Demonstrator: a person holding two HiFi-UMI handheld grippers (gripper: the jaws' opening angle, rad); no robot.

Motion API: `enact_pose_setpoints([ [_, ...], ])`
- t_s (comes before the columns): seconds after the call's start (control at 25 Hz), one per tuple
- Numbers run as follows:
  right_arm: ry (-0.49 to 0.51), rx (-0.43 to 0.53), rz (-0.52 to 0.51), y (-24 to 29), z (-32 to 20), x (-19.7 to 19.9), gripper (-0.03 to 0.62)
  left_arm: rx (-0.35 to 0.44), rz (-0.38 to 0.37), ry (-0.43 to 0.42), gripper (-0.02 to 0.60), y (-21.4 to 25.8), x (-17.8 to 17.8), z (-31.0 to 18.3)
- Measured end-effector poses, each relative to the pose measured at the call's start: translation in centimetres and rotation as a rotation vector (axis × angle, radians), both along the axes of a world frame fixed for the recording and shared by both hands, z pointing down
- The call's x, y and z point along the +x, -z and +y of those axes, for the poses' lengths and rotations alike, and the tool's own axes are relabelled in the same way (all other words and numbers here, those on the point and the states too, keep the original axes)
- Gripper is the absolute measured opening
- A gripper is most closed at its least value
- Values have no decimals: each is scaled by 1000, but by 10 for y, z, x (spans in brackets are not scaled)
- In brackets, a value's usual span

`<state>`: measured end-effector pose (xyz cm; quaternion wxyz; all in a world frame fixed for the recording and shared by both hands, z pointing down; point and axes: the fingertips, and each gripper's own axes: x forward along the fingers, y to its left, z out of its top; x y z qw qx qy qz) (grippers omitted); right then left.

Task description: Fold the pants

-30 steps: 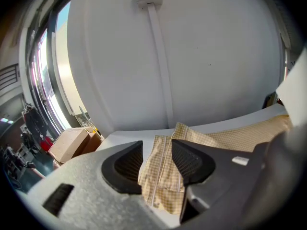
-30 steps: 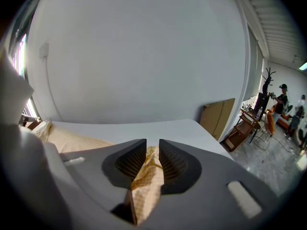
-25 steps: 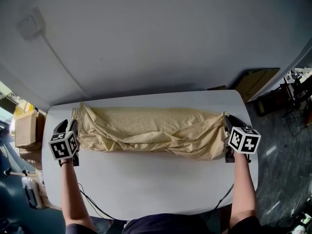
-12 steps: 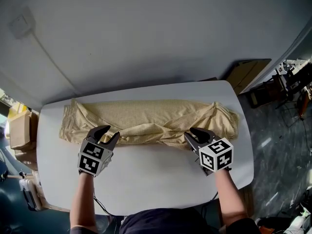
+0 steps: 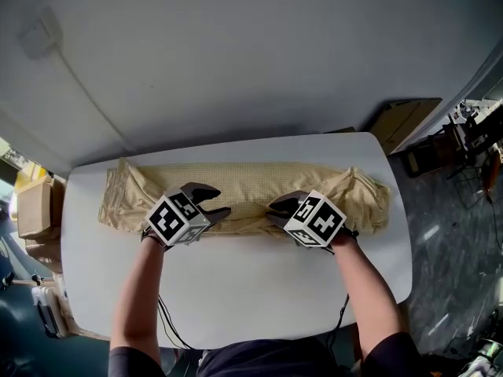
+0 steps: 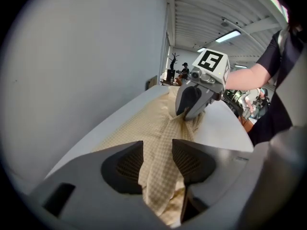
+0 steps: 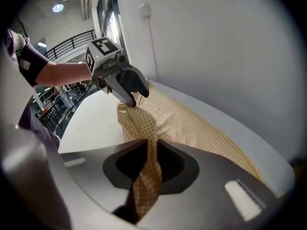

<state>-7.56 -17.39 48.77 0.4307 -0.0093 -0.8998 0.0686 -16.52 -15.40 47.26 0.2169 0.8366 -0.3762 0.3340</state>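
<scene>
Right gripper (image 7: 152,150): jaws just closing, pinching a thin fold of the pants (image 5: 259,181). Left gripper (image 6: 157,152): jaws just widening, a thicker bunch filling them and touching both pads. Both sit mid-length on the near edge. The pants lie as a long band across the surface (image 5: 251,289); the lengthwise fold looks done, crosswise folds remain.

Pants (image 5: 251,181): middle of near edge covered in head view; fold runs off the bottom of both gripper views.
Cardboard box (image 5: 35,209): cut by left edge, partly behind table (image 5: 236,289).
Background figures (image 6: 184,71): too small to tell.
Torso (image 5: 259,360): cut off at bottom.
</scene>
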Motion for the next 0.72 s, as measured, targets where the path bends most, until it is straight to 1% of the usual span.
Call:
enact_pose_setpoints([
  [0.04,14,16,20,-3,-2,1,21,-15,10,-20,198,-3,2,1],
  [0.08,23,32,32,-4,-4,3,6,-27,21,-34,201,-6,3,1],
  [0.2,30,52,9,4,-9,3,5,-50,77,-56,218,-10,1,1],
  [0.28,26,66,-39,16,-15,0,5,-63,113,-75,246,-11,2,1],
  [0.32,26,74,-64,23,-18,-2,5,-65,130,-84,271,-11,3,0],
  [0.4,31,92,-103,36,-25,-7,5,-58,164,-101,301,-10,6,-4],
  [0.48,39,110,-125,46,-33,-11,5,-36,194,-132,314,-5,11,-8],
  [0.56,52,126,-144,53,-40,-15,5,-29,202,-172,308,-3,18,-10],
  [0.64,72,135,-172,59,-43,-19,5,-40,191,-218,266,-3,23,-10],
  [0.72,87,138,-202,65,-44,-22,5,-43,183,-262,206,-2,26,-8],
])
